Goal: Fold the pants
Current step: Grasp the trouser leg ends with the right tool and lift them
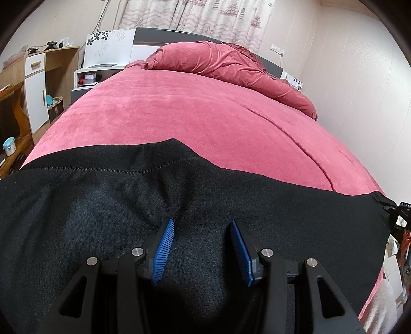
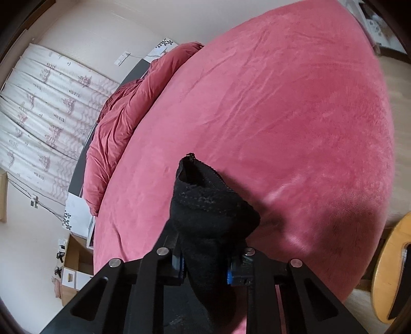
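While my left gripper (image 1: 202, 227) hangs over the black pants (image 1: 102, 205), its blue pads (image 1: 164, 246) stand apart with nothing between them, the jaws wide and close above the cloth. Pants lie spread across the near end of the pink bed (image 1: 192, 108), a stitched hem running along their far edge. My right gripper (image 2: 205, 267) is clamped on a bunched fold of the same pants (image 2: 208, 210), which rises between the fingers and droops over them above the bed (image 2: 295, 115). Containers: a white shelf unit (image 1: 87, 78) beside the bed holds a small box and something red; a wooden cupboard (image 1: 48, 84) with a white door stands open, a teal object on its shelf; a pale blue lidded pot (image 1: 9, 146) sits on the wooden stand at far left. Writing: a black tag at the right edge of the left view carries letters too small to read. A rumpled pink duvet (image 1: 231, 64) lies heaped at the headboard, ship-print curtains (image 1: 205, 15) behind it.
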Demonstrator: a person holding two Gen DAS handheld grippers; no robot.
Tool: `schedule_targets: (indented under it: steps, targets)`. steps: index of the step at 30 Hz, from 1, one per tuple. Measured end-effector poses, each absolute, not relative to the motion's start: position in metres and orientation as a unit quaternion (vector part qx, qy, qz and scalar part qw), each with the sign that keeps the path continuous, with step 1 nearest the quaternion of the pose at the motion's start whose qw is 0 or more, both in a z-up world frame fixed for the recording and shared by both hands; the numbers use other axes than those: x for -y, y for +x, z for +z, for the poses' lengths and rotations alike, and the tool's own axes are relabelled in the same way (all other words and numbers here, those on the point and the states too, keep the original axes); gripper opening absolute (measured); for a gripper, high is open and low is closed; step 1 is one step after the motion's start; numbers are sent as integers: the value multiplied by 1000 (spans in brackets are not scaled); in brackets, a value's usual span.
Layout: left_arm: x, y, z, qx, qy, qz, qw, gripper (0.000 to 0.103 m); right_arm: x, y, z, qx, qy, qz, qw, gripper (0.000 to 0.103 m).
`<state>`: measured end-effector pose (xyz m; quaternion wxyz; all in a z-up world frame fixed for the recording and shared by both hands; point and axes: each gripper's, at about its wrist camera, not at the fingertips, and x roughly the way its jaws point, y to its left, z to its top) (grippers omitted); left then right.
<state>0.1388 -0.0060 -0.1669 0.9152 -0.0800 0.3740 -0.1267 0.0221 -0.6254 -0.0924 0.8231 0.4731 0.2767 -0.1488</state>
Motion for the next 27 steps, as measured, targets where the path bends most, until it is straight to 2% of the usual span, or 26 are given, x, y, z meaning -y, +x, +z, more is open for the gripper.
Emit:
schedule_targets:
  steps: [10, 17, 27]
  targets:
    - [-5, 138, -165, -381, -113, -136, 907, 47, 567, 27, -18, -261, 403, -121, 869, 21]
    - [-4, 110, -150, -378, -67, -122, 915, 52, 514, 26, 22, -248, 351, -122, 895, 21]
    - [-44, 84, -160, -375, -120, -98, 914, 54, 407, 24, 61, -225, 246, -101, 937, 21]
